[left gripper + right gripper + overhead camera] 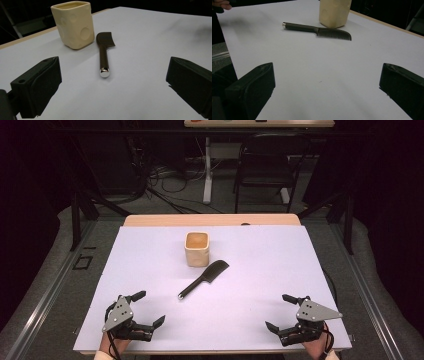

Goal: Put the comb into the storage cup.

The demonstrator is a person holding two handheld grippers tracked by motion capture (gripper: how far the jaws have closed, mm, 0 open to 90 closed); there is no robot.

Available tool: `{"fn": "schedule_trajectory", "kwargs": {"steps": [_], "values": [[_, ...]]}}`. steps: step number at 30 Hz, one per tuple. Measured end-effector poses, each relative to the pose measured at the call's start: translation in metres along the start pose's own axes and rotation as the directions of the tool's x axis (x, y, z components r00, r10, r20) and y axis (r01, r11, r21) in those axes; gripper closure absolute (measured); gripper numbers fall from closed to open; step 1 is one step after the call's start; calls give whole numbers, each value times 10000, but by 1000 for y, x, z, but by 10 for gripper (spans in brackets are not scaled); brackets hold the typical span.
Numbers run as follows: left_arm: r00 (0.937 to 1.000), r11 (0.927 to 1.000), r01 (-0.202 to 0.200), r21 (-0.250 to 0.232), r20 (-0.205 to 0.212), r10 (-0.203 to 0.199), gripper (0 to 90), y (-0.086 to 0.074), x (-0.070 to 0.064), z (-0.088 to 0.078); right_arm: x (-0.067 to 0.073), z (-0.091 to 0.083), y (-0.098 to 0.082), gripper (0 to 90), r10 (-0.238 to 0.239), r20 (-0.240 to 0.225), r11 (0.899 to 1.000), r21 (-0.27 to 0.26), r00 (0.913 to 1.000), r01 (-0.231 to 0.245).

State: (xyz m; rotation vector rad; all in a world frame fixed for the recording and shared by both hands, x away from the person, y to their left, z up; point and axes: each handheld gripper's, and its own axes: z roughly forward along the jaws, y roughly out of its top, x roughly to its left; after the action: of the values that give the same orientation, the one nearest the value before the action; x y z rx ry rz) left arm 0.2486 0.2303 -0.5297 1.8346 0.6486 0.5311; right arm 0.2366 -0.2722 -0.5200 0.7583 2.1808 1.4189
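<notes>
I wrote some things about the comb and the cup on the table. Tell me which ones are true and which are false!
1. The black comb lies flat on the white table cover. True.
2. The comb is standing inside the cream cup. False: it lies on the cover beside the cup.
3. The left gripper is holding the comb. False: its jaws are open and hold nothing, with the comb farther up the table.
4. The right gripper is open and holds nothing. True.
5. The cup is tipped over on its side. False: it stands upright, opening facing up.
6. The comb's handle ends in a shiny silver tip. True.
</notes>
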Motion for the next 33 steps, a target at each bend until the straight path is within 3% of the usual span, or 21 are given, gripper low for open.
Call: {"fn": "schedule_trajectory", "kwargs": {"steps": [14,33], "values": [[9996,9983,272,514,-37,-270,1,13,0,12,0,0,-1,0,43,-27,10000,85,10000,-42],[9981,9882,554,1428,-329,-512,1,34,11,36,1,0,-2,0,57,-43,9998,183,10000,-56]]}}
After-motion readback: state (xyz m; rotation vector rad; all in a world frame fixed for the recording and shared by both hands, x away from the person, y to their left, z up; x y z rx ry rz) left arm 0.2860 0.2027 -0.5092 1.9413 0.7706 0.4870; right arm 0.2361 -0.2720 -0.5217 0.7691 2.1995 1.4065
